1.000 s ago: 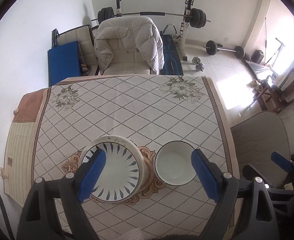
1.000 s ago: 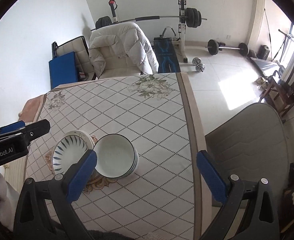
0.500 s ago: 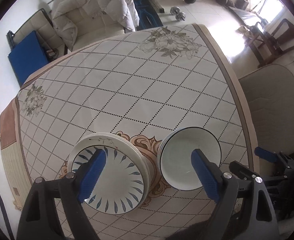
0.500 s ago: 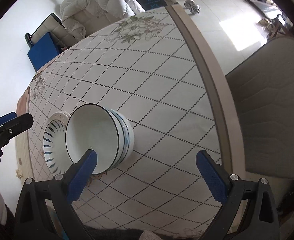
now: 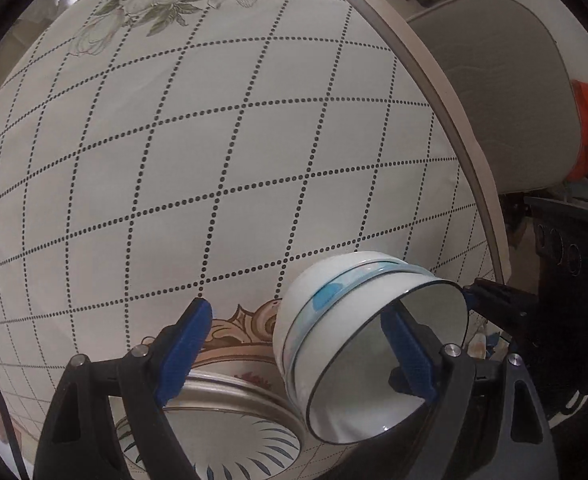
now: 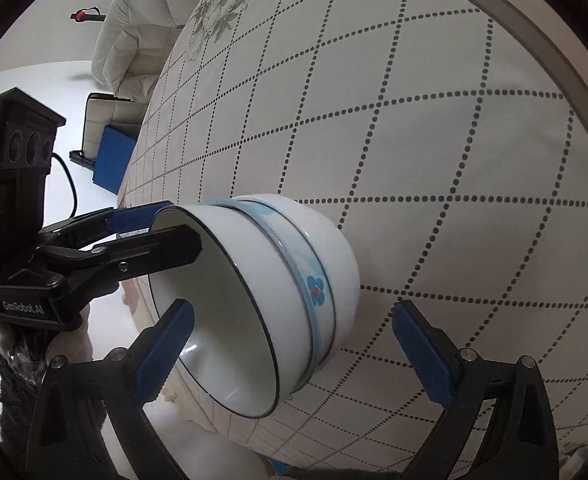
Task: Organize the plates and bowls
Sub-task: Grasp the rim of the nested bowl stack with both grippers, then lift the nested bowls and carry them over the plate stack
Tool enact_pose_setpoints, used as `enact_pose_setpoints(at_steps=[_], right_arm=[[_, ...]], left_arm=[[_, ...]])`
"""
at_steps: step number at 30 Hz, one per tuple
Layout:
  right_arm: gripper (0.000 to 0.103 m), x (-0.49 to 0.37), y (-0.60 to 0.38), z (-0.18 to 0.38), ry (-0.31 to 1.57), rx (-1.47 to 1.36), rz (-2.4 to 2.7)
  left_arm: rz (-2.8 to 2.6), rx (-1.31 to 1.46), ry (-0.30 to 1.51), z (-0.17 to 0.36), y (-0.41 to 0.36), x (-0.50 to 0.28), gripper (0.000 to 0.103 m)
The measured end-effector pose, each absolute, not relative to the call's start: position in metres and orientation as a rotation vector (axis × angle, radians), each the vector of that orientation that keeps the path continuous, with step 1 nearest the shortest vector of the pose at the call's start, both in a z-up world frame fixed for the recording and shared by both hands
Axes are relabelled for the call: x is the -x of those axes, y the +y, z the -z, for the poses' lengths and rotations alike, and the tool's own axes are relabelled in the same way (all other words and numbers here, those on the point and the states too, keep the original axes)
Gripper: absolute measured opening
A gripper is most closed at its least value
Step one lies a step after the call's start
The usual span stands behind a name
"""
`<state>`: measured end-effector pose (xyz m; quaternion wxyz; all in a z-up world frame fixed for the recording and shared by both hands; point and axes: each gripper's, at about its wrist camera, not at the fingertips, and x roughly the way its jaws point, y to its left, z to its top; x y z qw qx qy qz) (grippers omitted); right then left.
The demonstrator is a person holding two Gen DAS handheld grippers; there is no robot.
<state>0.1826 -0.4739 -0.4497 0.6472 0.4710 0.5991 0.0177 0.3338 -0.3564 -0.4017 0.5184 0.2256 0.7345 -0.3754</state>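
Note:
A stack of two white bowls point(image 5: 346, 320) with a blue flower band stands on the tablecloth; it also shows in the right wrist view point(image 6: 294, 280). My left gripper point(image 5: 298, 344) is open, its right finger inside the top bowl, its left finger over a blue-striped plate stack point(image 5: 230, 440). My right gripper point(image 6: 290, 340) is open, its left finger inside the bowl's mouth and its right finger outside the wall. The left gripper's fingers point(image 6: 142, 216) reach the bowl's far rim in the right wrist view.
The table point(image 5: 434, 92) has a diamond-dotted cloth and a curved edge at right. A grey chair back point(image 5: 506, 80) stands beyond it. A white padded chair point(image 6: 142, 40) and a blue pad point(image 6: 114, 160) stand past the far end.
Both grippers have dropped low and close to the bowl stack. Each now has one finger inside the top bowl's rim. The bowls and plates have not moved.

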Motion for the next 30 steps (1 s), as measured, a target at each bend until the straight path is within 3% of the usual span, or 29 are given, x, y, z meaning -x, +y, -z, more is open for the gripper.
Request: enact_pose_setpoints(at_steps=[2, 7, 15, 30], right_arm=[[0.101, -0.184, -0.468, 0.455, 1.351, -1.079, -0.064], [0.100, -0.190, -0.458, 0.472, 1.337, -1.106, -0.086], [0.086, -0.208, -0.454, 0.486, 1.369, -1.099, -0.112], [0.082, -0.219, -0.458, 0.484, 1.385, -1.064, -0.114]], left_arm=[[0.929, -0.536, 1.776, 0.410, -0.361, -0.332, 0.085], [0.961, -0.534, 1.838, 0.432, -0.369, -0.328, 0.063], [1.014, -0.463, 1.879, 0.443, -0.373, -0.314, 0.059], [0.954, -0.493, 1.822, 0.435, -0.370, -0.298, 0.059]])
